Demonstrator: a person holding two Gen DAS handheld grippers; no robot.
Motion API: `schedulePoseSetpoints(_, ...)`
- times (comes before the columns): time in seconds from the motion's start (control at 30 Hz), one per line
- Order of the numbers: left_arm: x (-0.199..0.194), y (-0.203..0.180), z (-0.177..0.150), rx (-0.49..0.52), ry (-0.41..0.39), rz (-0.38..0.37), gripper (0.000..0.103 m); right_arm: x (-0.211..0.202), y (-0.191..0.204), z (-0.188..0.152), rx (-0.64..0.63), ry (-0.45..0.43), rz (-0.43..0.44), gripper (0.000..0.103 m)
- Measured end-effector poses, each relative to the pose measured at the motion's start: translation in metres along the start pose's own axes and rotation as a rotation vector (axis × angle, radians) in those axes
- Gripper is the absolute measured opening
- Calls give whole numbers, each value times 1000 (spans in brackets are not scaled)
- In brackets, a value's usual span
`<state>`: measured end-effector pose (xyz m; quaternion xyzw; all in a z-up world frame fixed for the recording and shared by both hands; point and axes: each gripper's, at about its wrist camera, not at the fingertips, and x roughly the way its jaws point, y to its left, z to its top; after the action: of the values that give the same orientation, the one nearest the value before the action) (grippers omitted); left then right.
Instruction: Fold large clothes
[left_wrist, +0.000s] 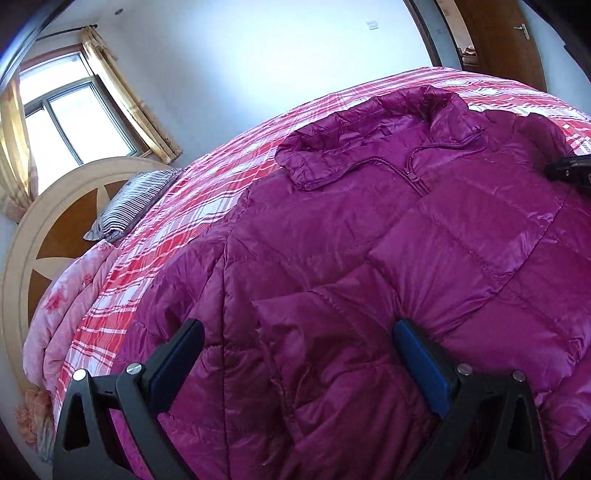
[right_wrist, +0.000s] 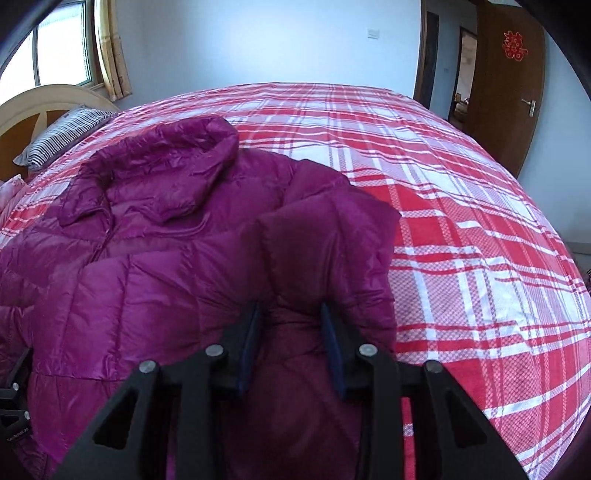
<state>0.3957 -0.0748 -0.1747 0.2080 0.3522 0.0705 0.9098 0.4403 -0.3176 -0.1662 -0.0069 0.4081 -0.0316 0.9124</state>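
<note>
A shiny magenta puffer jacket (left_wrist: 424, 229) lies front up on the bed, zipped, with its collar toward the far side. In the left wrist view my left gripper (left_wrist: 299, 325) stands open just above the jacket's lower part. A folded-in sleeve end (left_wrist: 303, 362) lies between its wide-spread fingers. In the right wrist view my right gripper (right_wrist: 290, 306) is shut on the other sleeve (right_wrist: 325, 229), whose fabric is bunched between the blue pads and lifted over the jacket (right_wrist: 147, 258). The right gripper's black tip (left_wrist: 569, 168) shows at the left view's right edge.
A red and white plaid sheet (right_wrist: 443, 221) covers the bed. A striped pillow (left_wrist: 136, 199) and a pink floral quilt (left_wrist: 70, 306) lie by the round headboard (left_wrist: 55, 229). Behind are a curtained window (left_wrist: 62, 118) and a brown door (right_wrist: 513, 92).
</note>
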Motion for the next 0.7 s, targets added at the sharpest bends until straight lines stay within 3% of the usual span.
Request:
schedulePoseSetpoints(0.13, 1, 1, 0, -11, -2, -6, 102, -13, -4, 7, 15, 4, 15, 35)
schedulePoseSetpoints(0.27, 0, 0, -1, -10, -5, 0, 102, -48, -19, 30, 106, -129, 60, 36)
schedulePoseSetpoints(0.4, 0, 2, -2, -17, -6, -6, 102, -26, -10, 46, 81, -101, 70, 36)
schedulePoseSetpoints(0.57, 0, 1, -2, -14, -11, 2, 102, 26, -15, 38, 120, 15, 62, 35)
schedulePoseSetpoints(0.7, 0, -1, -2, -8, -16, 14, 102, 31, -16, 34, 121, 8, 71, 35)
